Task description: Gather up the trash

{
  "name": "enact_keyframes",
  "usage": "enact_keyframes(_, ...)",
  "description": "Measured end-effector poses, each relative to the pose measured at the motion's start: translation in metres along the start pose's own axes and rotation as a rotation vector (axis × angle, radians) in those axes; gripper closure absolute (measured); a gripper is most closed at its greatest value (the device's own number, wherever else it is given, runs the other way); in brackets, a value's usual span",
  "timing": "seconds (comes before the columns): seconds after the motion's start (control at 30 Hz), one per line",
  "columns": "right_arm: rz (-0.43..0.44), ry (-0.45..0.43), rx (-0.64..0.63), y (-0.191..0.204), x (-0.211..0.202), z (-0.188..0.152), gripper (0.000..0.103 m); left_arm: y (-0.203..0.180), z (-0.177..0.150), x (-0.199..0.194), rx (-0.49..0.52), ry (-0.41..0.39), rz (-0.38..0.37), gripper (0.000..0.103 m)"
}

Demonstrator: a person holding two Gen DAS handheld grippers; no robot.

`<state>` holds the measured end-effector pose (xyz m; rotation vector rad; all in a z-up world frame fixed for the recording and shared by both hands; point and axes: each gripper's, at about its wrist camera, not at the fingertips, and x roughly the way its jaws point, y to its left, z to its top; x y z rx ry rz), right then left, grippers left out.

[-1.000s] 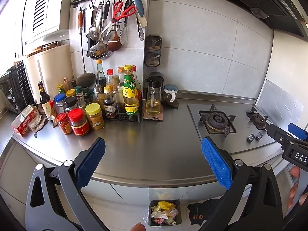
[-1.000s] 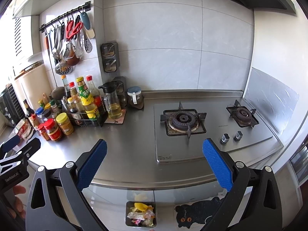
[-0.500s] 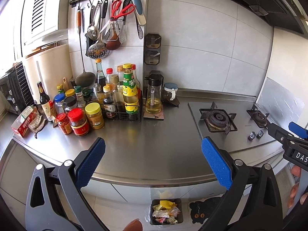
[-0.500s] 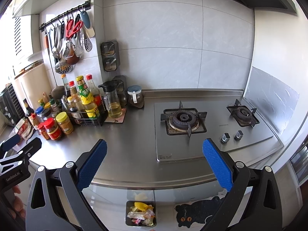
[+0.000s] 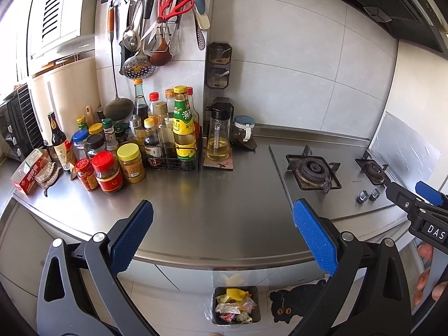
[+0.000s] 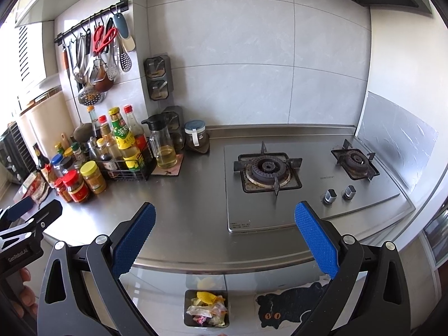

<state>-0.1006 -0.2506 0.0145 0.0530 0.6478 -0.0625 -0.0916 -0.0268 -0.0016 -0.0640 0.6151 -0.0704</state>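
Left wrist view: left tongs (image 5: 222, 232) stand with jaws wide apart, nothing between them, over the front edge of the steel table (image 5: 201, 196). Right tongs (image 6: 224, 233) likewise apart and empty, nearer the stove (image 6: 267, 170).

Trash (image 5: 234, 303) lies in a small bin (image 5: 256, 291) on the floor below the table edge, beside a cat mat (image 5: 294, 299): crumpled wrappers, paper, a yellow piece on top. A clear liner appears to hang at the bin's left side. No loose trash is evident on the table.

Judgement: contents are light, soft and crushable; individual scraps would slip or scatter. The bin looks stiff, and its rim or the liner edge is the better hold.

Against the earlier frames, both tongs are at the same spread; the left view has drifted slightly, the right is all but unchanged.
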Motion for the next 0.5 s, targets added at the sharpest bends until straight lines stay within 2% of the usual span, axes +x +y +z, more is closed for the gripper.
enact_keyframes(0.23, 0.001, 0.003, -0.001, 0.0003, 0.0023, -0.0001, 0.003, 0.0009, 0.0021, 0.0043, 0.001, 0.014, 0.0, 0.008)
enact_keyframes(0.5, 0.0, 0.009, -0.002, -0.0005, 0.0069, 0.0009, 0.003, 0.0011, 0.0029, 0.0061, 0.009, 0.005, 0.042, 0.008)
